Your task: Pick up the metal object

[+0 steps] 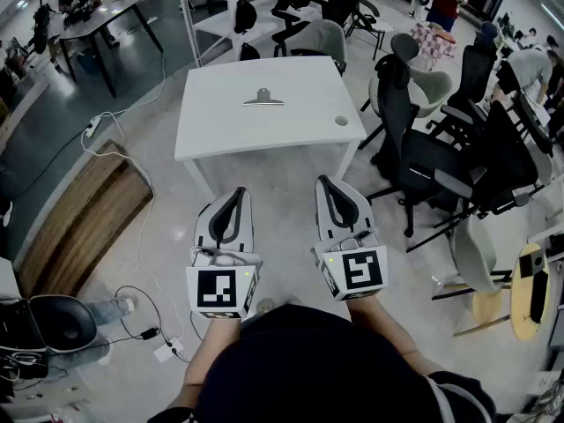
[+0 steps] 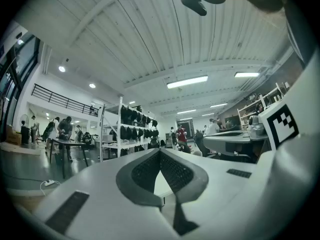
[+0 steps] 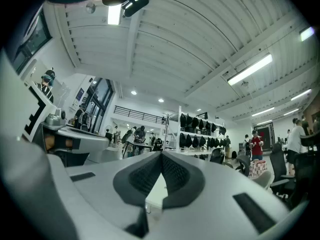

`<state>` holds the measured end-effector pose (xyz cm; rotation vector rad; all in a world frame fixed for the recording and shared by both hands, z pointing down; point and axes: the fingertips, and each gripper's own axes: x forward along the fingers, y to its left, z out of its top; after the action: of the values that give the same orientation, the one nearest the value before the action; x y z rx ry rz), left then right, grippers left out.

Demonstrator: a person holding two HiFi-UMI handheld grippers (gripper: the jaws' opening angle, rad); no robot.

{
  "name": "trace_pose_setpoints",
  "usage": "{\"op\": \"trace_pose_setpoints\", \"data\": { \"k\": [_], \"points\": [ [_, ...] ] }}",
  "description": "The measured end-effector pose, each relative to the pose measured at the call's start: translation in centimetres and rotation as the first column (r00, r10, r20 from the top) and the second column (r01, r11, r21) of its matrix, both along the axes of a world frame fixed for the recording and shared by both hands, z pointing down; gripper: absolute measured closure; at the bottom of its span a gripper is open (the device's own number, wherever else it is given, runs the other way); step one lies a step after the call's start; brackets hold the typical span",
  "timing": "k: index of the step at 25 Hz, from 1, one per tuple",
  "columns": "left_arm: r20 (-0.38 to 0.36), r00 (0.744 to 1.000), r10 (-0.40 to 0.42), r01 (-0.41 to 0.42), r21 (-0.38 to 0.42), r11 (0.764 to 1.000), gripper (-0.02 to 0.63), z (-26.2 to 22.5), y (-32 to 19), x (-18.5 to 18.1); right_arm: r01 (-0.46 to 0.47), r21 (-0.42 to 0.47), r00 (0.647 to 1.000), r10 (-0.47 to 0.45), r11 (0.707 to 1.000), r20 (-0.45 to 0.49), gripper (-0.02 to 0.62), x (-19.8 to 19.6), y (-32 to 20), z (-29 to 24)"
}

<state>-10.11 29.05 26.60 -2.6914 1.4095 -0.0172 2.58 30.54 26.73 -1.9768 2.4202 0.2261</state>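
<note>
A grey metal object (image 1: 263,99) with a raised stub lies on the white table (image 1: 264,130), near its far middle. I hold both grippers side by side over the floor, short of the table's near edge and well apart from the object. The left gripper (image 1: 238,192) is shut, its tips meeting with nothing between them (image 2: 160,151). The right gripper (image 1: 323,181) is likewise shut and empty (image 3: 161,155). Both point level toward the table. The metal object does not show in either gripper view.
A round grey cap (image 1: 341,121) sits at the table's right corner. Black office chairs (image 1: 423,161) crowd the right side. A wooden platform (image 1: 79,223) and white cables (image 1: 123,148) lie on the floor at left. More tables (image 1: 97,20) and people stand farther back.
</note>
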Motion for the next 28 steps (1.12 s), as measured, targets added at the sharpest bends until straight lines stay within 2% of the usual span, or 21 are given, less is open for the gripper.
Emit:
{"op": "trace_pose_setpoints", "data": {
  "k": [10,11,13,18,28],
  "points": [
    [0.0,0.999,-0.033,0.033,0.0,0.999,0.584,1.0,0.4,2.5,0.126,-0.002,0.992,-0.126,0.992,-0.018,0.564,0.9,-0.4,1.3],
    [0.003,0.999,-0.036,0.036,-0.003,0.999,0.584,1.2,0.2,2.6,0.135,-0.003,0.991,-0.135,0.991,-0.017,0.55,0.9,-0.5,1.5],
    [0.007,0.999,-0.042,0.042,-0.011,0.999,0.584,1.6,-0.3,2.7,0.146,-0.014,0.989,-0.147,0.989,-0.01,0.483,0.9,-1.1,2.2],
    [0.002,0.999,-0.048,0.048,-0.009,0.999,0.584,2.0,-3.2,2.9,0.118,-0.045,0.993,-0.118,0.992,0.013,0.423,1.9,-4.3,3.7],
    [0.016,0.999,-0.045,0.045,-0.01,0.999,0.584,2.3,-14.6,2.3,0.052,-0.025,0.999,-0.052,0.998,-0.003,0.389,2.3,-15.4,3.6]
  ]
}}
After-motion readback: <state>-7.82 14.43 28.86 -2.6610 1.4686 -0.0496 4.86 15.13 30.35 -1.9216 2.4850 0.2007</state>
